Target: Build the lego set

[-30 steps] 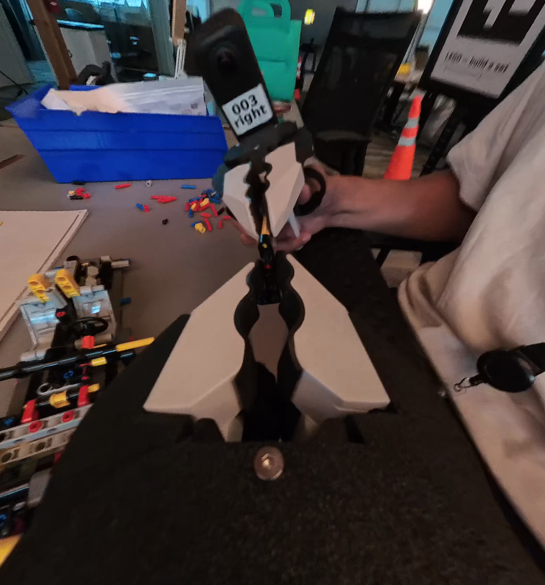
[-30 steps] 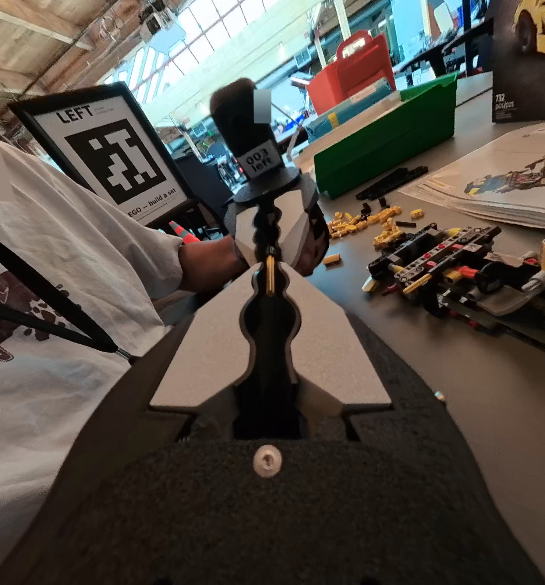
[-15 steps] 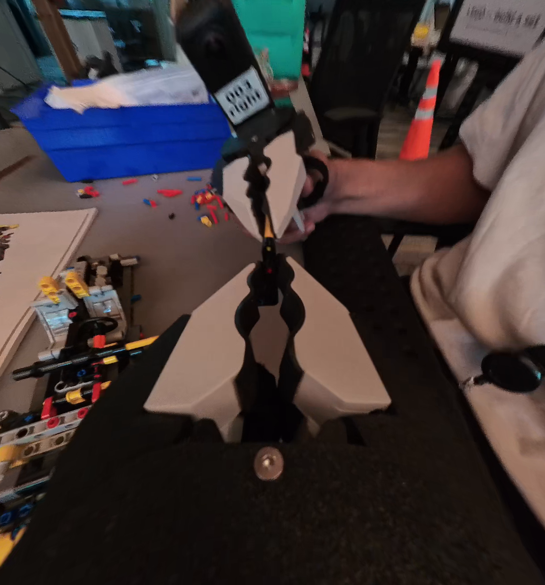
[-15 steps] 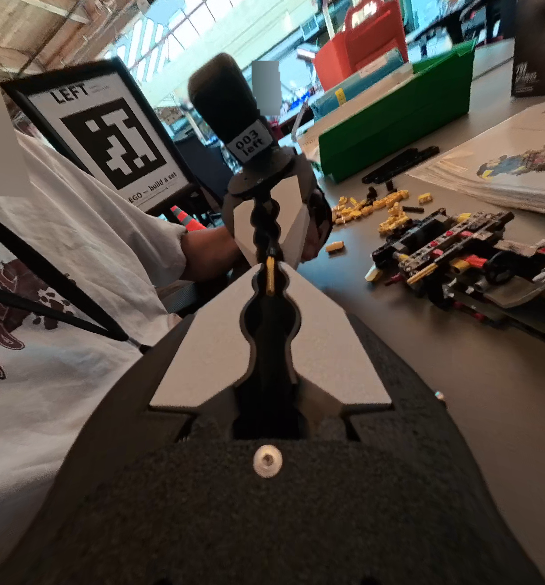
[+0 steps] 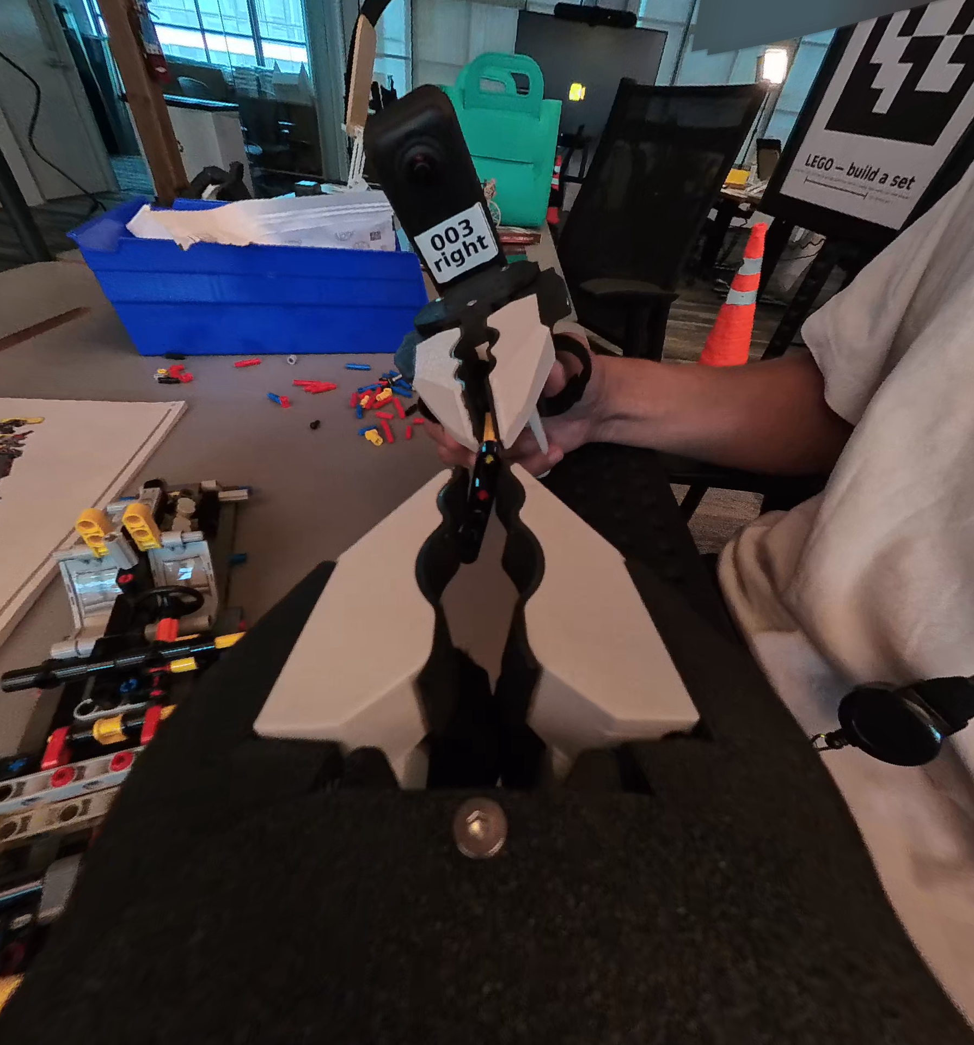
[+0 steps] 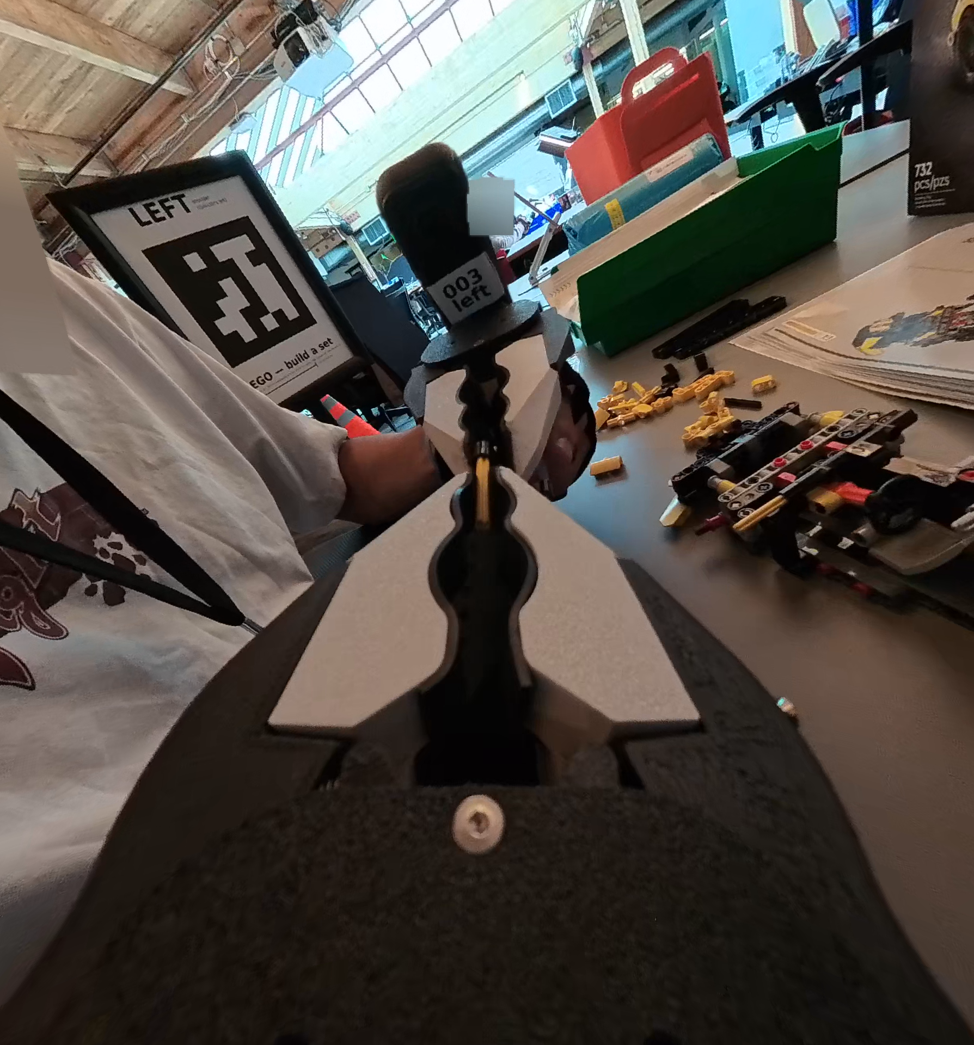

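- Your two claws meet tip to tip above the surface's (image 5: 281,469) near edge, sharing one slim lego piece: a black beam (image 5: 480,497) dotted blue, yellow and red, with a yellow axle (image 6: 481,497) at one end
- Your left claw (image 5: 481,489) is pinching the black beam; your right claw (image 6: 481,492) is pressed together on the yellow axle
- The half-built lego chassis (image 5: 128,639) — black, grey, red and yellow — lies on the surface, well apart from both claws
- Only the left wrist view shows the blue bin (image 5: 247,294) of papers and the scattered red and blue pins (image 5: 377,404)
- Only the right wrist view shows the green bin (image 6: 711,271), the loose yellow pieces (image 6: 671,396) and the open instruction booklet (image 6: 897,333)
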The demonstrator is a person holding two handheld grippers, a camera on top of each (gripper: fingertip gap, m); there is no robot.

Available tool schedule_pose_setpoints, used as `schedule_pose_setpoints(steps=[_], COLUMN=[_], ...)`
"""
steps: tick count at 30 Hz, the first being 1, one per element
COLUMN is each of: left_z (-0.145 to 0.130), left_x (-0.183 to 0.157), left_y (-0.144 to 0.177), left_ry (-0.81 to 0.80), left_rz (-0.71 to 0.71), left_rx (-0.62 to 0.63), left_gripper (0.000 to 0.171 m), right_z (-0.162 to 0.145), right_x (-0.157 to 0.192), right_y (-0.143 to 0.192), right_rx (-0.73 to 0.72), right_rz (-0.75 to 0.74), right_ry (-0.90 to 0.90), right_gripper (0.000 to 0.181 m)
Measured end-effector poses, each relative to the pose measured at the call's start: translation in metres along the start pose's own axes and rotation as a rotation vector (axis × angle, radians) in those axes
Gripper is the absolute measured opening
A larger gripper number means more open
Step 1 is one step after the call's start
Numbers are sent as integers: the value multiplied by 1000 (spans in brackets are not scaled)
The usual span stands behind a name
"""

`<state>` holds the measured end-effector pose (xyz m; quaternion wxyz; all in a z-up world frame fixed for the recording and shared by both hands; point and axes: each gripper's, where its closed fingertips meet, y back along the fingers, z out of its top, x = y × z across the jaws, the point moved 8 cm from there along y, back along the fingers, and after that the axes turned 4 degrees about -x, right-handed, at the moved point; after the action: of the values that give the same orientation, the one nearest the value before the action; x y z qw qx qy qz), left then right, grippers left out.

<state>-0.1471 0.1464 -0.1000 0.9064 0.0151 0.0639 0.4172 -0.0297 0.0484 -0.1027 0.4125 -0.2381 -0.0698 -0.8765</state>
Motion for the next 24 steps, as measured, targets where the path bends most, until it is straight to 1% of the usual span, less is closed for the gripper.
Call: schedule_pose_setpoints(steps=[3, 4, 5, 8, 10, 13, 18, 21, 24], left_z=[2, 2, 2, 3, 2, 2, 1, 2, 4], left_x=[2, 1, -1, -4, -5, -7, -6, -8, -8], left_y=[2, 2, 2, 3, 2, 1, 2, 2, 3], left_ry=[-4, -8, -19, -87, -111, -164, -164, -212, -224], left_rz=[19, 11, -7, 8, 24, 34, 20, 42, 49], left_rx=[-9, -8, -6, -19, -6, 1, 17, 14, 18], left_gripper=[14, 12, 6, 5, 5, 5, 5, 5, 5], right_z=[0, 0, 0, 0, -1, -5, -6, -5, -4], right_x=[0, 0, -1, 0, -1, -3, -3, -3, -3], right_y=[1, 1, 1, 0, 1, -1, -2, -1, -2], right_rx=[-2, 1, 2, 1, 8, 42, 46, 36, 34], right_rz=[6, 7, 5, 28, 26, 12, 24, 30, 33], right_ry=[-9, -13, -16, -26, -40, -57, -77, -87, -80], right_gripper=[3, 3, 3, 3, 3, 3, 3, 3, 3])
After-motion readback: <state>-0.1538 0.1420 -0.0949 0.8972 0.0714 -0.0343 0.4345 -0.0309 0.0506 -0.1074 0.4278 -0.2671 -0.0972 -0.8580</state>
